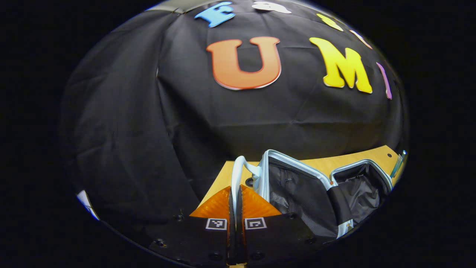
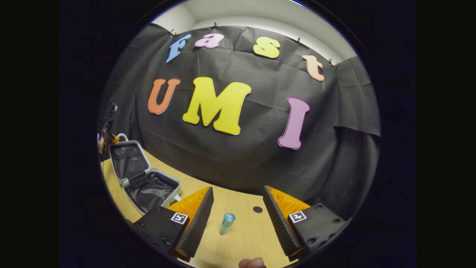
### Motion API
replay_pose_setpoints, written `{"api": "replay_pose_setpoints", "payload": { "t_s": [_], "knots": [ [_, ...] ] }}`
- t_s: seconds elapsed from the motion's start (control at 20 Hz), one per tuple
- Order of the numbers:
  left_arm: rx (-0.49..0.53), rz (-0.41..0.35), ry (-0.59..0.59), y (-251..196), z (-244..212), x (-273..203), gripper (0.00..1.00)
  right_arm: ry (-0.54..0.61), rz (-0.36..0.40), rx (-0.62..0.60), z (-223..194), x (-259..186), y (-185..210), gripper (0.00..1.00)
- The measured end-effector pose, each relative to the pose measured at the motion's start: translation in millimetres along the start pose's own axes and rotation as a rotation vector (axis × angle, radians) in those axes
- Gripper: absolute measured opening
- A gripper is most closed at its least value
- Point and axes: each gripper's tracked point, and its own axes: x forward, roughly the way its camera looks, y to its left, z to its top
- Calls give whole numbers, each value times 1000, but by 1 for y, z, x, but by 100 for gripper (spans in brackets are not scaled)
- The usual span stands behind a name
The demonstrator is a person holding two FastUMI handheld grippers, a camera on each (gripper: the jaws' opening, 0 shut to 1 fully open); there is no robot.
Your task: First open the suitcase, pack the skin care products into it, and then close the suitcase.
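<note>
One bottle [image 2: 227, 222] lower centre, between wide right gripper [image 2: 238, 216] fingers | left gripper [image 1: 235, 208] clamps suitcase handle [image 1: 238, 175] | suitcase [image 2: 143, 178] open lower left

In the left gripper view, the lower stretch of the suitcase handle [image 1: 235, 178] is hidden between the closed fingers [image 1: 217, 208] of the left gripper [image 1: 235, 203], and the near corner of the suitcase [image 1: 297, 190] is covered by the gripper body. A slim object [image 1: 398, 163] at the worktop's [image 1: 334, 163] far edge is too cut off to be identified. In the right gripper view, the left gripper [image 2: 108, 128] behind the raised lid [image 2: 128, 158] is too small and dark for its jaws to be made out. The label of the bottle [image 2: 227, 223] cannot be made out. A fingertip [image 2: 252, 263] is cut by the bottom edge.
</note>
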Motion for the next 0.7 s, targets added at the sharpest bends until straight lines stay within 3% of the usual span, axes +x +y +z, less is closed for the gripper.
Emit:
{"api": "replay_pose_setpoints", "payload": {
  "t_s": [0.15,0.35,0.5,0.6,0.65,0.7],
  "knots": [
    [-120,-40,73,4,-48,19,4,35,1,18,-6,9,8,80],
    [-156,-72,144,-3,-73,36,4,56,25,2,-13,10,20,80],
    [-158,-67,156,-11,-81,40,6,58,40,9,-12,11,25,80],
    [-144,-31,156,-1,-84,41,13,52,45,8,-12,10,26,80],
    [-130,-5,154,5,-82,39,24,51,44,7,-13,10,24,80],
    [-131,13,145,12,-79,36,17,55,39,12,-15,10,21,80]
  ]
}}
